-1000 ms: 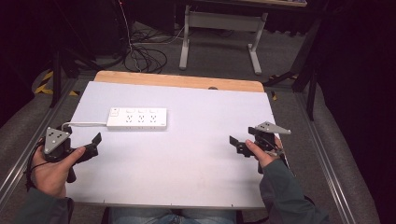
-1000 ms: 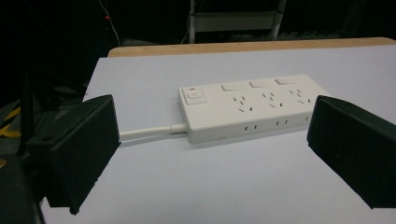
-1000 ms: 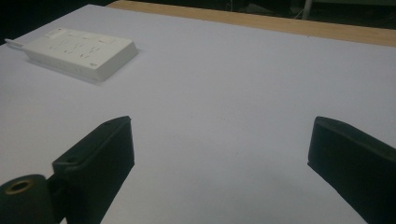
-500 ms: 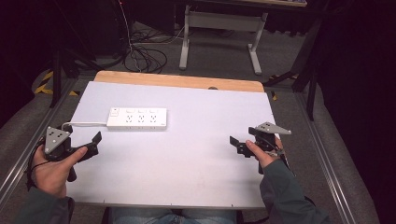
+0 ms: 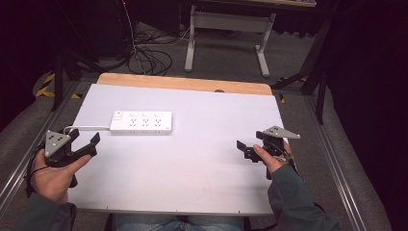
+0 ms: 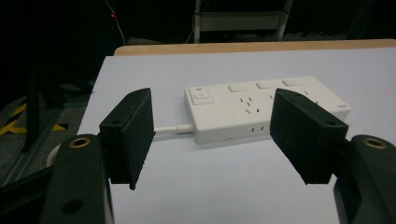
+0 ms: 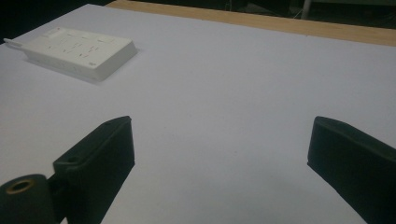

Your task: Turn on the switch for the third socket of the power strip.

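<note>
White power strip (image 5: 141, 121) lies flat in the upper left of the table (image 5: 192, 178) in the high view, its cord (image 5: 86, 128) trailing leftward; the left gripper (image 5: 85, 142) sits at lower left, jaws spread wide, empty, near the strip; the right gripper (image 5: 245, 150) rests at centre right, jaws likewise apart, well apart from the strip.
</note>
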### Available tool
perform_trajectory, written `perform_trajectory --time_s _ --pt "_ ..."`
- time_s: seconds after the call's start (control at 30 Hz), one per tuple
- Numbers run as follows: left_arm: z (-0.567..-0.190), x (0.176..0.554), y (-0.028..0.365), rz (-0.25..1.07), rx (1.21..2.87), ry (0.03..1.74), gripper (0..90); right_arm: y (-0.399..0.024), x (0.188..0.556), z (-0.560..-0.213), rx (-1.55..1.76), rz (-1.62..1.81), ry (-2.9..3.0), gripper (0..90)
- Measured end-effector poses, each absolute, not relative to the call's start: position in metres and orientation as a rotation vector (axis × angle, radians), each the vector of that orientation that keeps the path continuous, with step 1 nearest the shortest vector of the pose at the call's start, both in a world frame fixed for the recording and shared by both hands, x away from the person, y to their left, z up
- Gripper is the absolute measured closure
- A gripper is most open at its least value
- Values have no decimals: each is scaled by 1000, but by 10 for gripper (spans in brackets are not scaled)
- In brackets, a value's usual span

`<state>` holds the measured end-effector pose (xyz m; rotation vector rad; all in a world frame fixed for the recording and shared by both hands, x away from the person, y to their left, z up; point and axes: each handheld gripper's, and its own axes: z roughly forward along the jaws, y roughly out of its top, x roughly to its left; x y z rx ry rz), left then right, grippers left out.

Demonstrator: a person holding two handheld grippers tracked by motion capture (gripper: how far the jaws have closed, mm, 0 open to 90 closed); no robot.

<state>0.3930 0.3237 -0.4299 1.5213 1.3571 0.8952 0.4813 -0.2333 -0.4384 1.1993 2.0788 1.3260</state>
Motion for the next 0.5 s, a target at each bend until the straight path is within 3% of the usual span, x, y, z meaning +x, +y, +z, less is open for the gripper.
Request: perform_trajectory --time_s 0.5 --pt "-428 393 329 889 1486 1326 674 -233 481 -438 1197 1333 2083 79"
